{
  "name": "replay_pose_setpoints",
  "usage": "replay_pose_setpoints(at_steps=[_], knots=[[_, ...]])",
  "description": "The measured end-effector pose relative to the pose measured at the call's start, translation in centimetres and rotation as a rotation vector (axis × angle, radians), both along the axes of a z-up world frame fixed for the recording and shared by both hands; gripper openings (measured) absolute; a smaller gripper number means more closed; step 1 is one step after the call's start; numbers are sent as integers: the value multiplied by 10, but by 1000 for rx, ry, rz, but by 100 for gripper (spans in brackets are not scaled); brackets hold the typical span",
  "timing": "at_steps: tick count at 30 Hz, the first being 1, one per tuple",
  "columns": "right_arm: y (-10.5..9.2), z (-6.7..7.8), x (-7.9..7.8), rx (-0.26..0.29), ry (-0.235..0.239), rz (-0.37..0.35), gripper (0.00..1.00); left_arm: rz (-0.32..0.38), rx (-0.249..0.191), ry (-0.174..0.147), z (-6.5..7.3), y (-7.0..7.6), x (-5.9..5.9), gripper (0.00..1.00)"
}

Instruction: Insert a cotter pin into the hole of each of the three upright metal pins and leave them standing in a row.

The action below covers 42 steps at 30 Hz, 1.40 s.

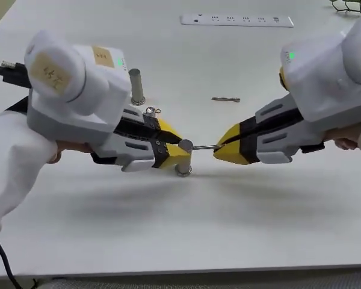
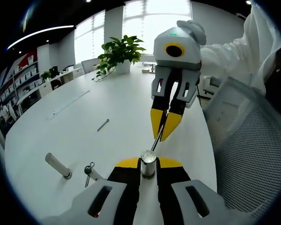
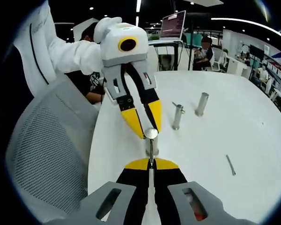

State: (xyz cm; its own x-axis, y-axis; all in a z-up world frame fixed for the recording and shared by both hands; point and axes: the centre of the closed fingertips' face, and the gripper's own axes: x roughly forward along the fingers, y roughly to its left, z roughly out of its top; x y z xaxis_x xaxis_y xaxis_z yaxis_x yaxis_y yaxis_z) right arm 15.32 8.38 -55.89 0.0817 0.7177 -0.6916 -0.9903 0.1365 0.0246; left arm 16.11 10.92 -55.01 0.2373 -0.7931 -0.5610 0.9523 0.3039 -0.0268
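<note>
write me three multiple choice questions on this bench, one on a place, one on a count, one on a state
1. Where is the loose cotter pin?
A) flat on the table
B) on the floor
C) inside a box

2. How many upright metal pins are there?
A) two
B) three
C) five

3. What state are the right tongs in?
A) wide open
B) shut on a cotter pin
C) shut on a bolt

Answers:
1 A, it lies on the bare tabletop beyond the tongs.
2 B, one stands in the left tongs, two farther back.
3 B, the thin pin juts from their closed tips.
</note>
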Motion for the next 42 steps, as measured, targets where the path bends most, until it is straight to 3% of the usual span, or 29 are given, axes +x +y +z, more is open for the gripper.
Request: replay_pose_setpoints(at_steps=[18,34,42], knots=[[-1,0,3,-5,-19,-2,0,3,7,2,-1,0,2,10],[5,-8,4,-27,9,-32,0,18,3,14,-1,1,3,10],[21,-14,3,-36,-21,23,0,17,9,9,-3,1,3,10]])
